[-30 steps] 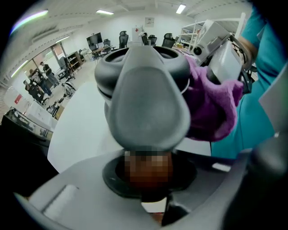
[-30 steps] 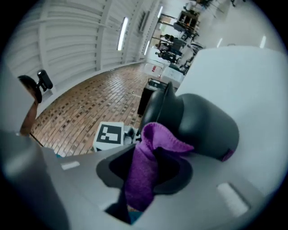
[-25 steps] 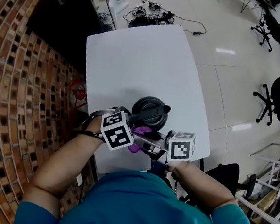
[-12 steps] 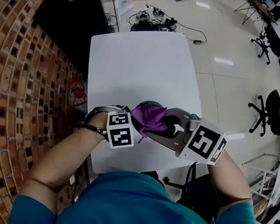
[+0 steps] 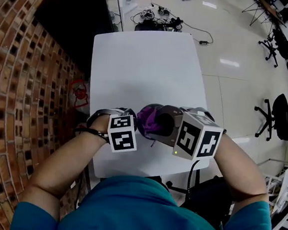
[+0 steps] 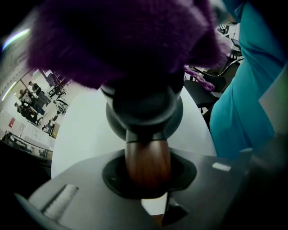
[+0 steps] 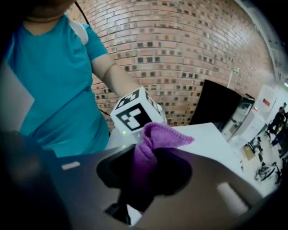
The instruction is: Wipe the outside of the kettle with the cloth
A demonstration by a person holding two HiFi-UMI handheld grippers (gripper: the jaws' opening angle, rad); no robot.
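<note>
A: How much of the kettle [image 6: 144,112] shows from the head view?
B: Almost nothing; the cloth [image 5: 150,120] and the right gripper [image 5: 161,124] cover it.
A: And from the left gripper view?
B: The cloth, blurred and cut by the top edge, hides its far part. The people [image 6: 29,101] far off are too small to tell.
</note>
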